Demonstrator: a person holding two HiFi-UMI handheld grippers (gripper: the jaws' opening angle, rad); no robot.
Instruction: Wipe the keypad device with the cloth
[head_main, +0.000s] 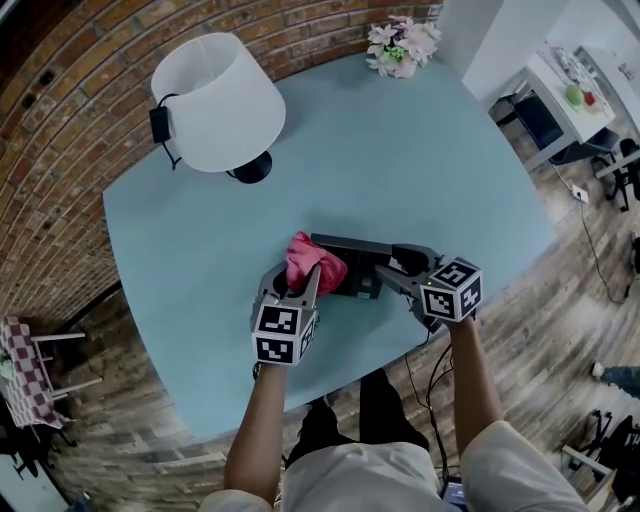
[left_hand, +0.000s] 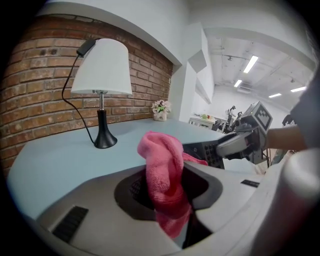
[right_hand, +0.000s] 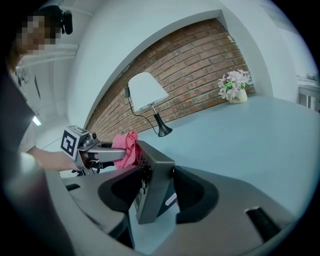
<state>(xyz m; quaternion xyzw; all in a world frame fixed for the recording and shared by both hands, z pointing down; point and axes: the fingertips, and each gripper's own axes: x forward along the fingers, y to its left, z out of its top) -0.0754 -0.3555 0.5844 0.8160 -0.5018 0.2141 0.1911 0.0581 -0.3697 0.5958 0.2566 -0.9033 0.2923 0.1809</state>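
Note:
The dark grey keypad device (head_main: 352, 262) is held at the table's near edge, tilted up on its side. My right gripper (head_main: 396, 268) is shut on its right end; in the right gripper view the device (right_hand: 152, 180) stands between the jaws, keys facing left. My left gripper (head_main: 300, 283) is shut on a bunched pink cloth (head_main: 312, 263), which lies against the device's left part. In the left gripper view the cloth (left_hand: 165, 177) rises from between the jaws, with the keypad (left_hand: 207, 151) just behind it.
A light blue table (head_main: 400, 170) carries a white-shaded lamp (head_main: 220, 100) on a black base at the back left, its cord hanging beside it. A small pot of flowers (head_main: 400, 47) sits at the far edge. Wooden floor and chairs surround the table.

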